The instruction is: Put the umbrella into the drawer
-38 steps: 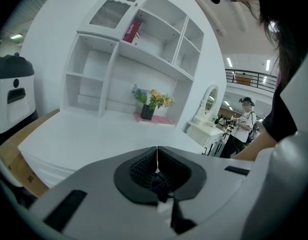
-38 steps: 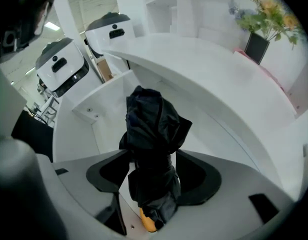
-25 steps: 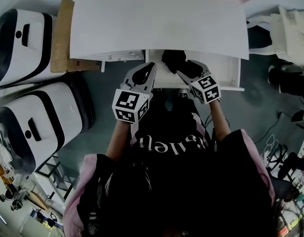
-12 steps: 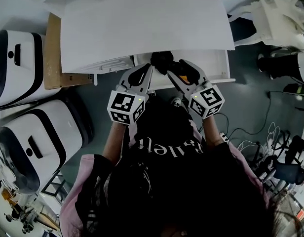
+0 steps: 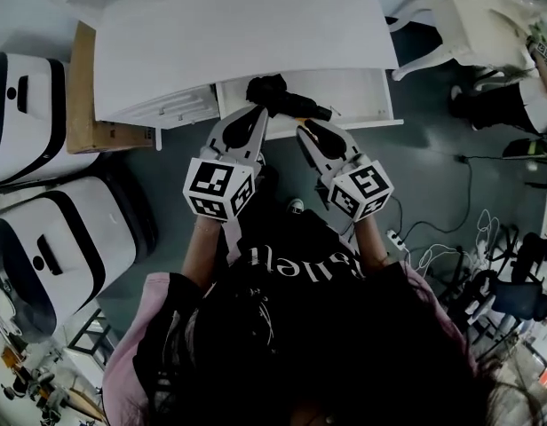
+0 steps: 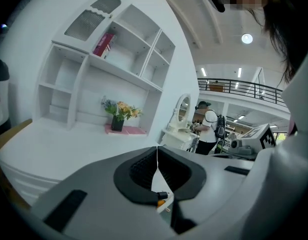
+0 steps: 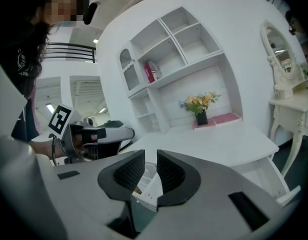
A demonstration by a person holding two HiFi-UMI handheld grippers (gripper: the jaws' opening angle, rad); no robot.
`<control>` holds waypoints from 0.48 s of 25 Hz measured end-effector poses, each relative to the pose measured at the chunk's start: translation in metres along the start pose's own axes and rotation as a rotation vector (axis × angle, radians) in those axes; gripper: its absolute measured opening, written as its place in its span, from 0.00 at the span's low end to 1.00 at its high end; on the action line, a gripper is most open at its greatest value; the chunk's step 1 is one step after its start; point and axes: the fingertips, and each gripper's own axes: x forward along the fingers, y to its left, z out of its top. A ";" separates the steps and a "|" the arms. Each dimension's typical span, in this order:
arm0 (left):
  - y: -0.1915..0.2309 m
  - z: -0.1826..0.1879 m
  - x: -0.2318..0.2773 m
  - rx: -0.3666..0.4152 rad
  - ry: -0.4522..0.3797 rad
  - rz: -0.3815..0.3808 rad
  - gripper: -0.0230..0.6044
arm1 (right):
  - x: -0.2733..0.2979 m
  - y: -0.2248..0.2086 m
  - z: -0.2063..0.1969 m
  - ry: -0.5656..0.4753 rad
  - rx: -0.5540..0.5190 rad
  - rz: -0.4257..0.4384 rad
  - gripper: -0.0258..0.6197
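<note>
A black folded umbrella (image 5: pixel 281 98) lies inside the open white drawer (image 5: pixel 360 92) under the desk top, its handle pointing right. Both grippers hover in front of the drawer, clear of the umbrella. My left gripper (image 5: pixel 256 115) is near the drawer's left front corner; in the left gripper view its jaws (image 6: pixel 157 151) meet at the tips with nothing between them. My right gripper (image 5: pixel 305 132) is just in front of the drawer's rim. In the right gripper view its jaws (image 7: pixel 150 156) are closing, with a narrow empty gap left.
The white desk top (image 5: pixel 238 34) spans the top of the head view. Two white hard cases (image 5: pixel 60 229) and a cardboard box (image 5: pixel 78 96) stand at the left. A white chair (image 5: pixel 469 16) and floor cables (image 5: pixel 451 247) are at the right. Shelves with flowers (image 6: pixel 119 111) rise behind the desk.
Both grippers have lifted and drawn back out of the drawer toward the person. The right jaws have gone from wide apart to nearly together. The umbrella stays in the drawer.
</note>
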 end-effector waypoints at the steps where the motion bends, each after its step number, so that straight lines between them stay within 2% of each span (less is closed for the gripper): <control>1: -0.011 -0.001 -0.005 -0.003 -0.009 0.003 0.06 | -0.012 0.003 -0.004 0.001 -0.001 0.001 0.19; 12: -0.125 -0.038 -0.074 -0.005 -0.049 0.067 0.06 | -0.127 0.048 -0.040 -0.030 -0.030 0.054 0.18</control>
